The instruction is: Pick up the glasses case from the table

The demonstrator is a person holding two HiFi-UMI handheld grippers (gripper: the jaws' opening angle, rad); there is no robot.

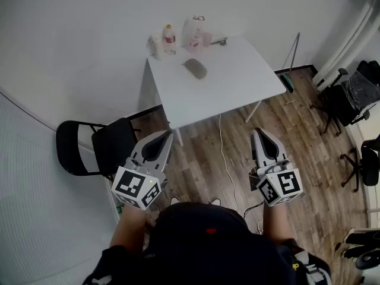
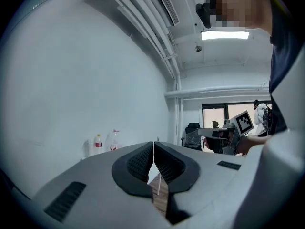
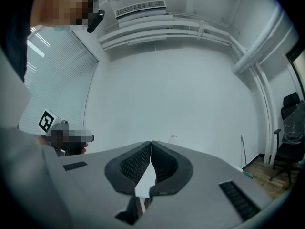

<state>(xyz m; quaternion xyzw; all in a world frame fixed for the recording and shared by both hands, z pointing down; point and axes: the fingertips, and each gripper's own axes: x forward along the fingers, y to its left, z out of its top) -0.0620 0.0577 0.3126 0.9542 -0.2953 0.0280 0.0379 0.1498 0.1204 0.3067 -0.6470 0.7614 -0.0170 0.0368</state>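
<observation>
A grey oval glasses case point(image 1: 194, 68) lies on the white table point(image 1: 237, 82), toward its far left part. Both grippers are held well short of the table, over the wooden floor. My left gripper point(image 1: 168, 135) is shut with nothing between its fingers; in the left gripper view its tips point(image 2: 153, 143) meet. My right gripper point(image 1: 257, 132) is also shut and empty, and its tips point(image 3: 151, 142) touch in the right gripper view. The case is hidden behind the jaws in both gripper views.
A bottle with a red label point(image 1: 170, 40), a clear plastic jug point(image 1: 196, 33) and a small white container point(image 1: 156, 46) stand at the table's far edge by the wall. A black chair point(image 1: 95, 144) is at the left, office chairs point(image 1: 350, 103) at the right. A cable point(image 1: 223, 153) runs across the floor.
</observation>
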